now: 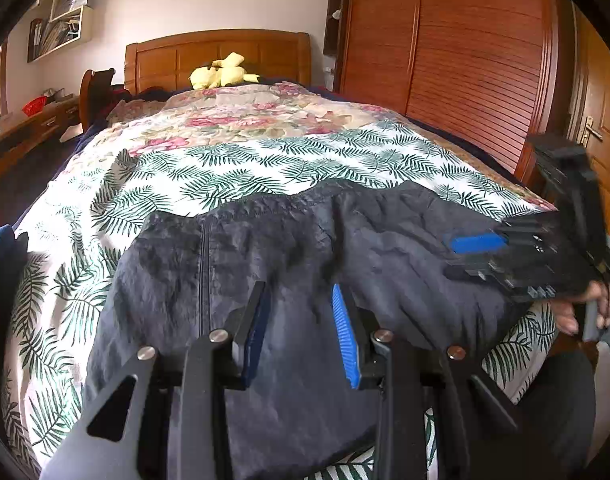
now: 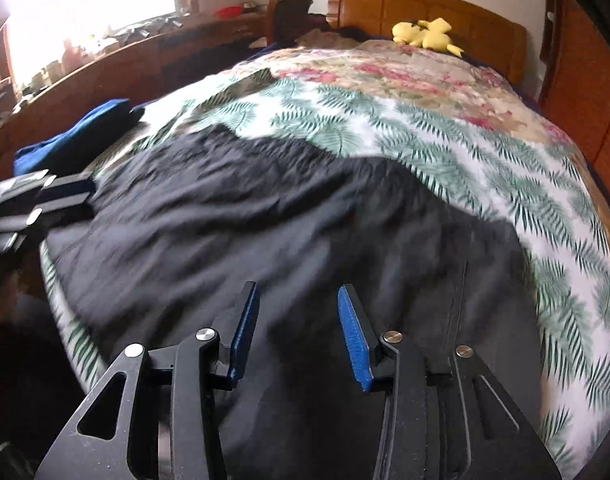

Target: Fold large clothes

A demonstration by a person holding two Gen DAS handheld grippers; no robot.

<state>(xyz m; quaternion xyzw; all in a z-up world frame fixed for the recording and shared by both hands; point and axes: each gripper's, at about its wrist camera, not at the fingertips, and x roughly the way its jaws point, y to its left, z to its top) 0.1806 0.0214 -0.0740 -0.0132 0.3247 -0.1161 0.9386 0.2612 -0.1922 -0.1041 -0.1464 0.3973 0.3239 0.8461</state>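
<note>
A dark garment (image 1: 289,264) lies spread across the near end of the bed, on a fern-print sheet (image 1: 241,168), with its far edge running in a wavy line across the sheet and its near part hanging toward the bed's near edge. The left gripper (image 1: 301,300) hangs over the garment's near middle, its blue pads apart with nothing pinched between them. The right gripper (image 2: 299,304) is over the garment's right part, jaws likewise apart and empty; in the left wrist view it shows at the right, blurred, with a hand (image 1: 585,308) on its handle. Beyond the garment the fern sheet and a floral quilt (image 1: 241,116) give open flat room up to a yellow plush toy (image 1: 223,74) at the headboard (image 1: 217,56). A blue cloth (image 2: 81,136) sits at the bed's left edge, and a wooden wardrobe (image 1: 457,64) stands close along the right.
</note>
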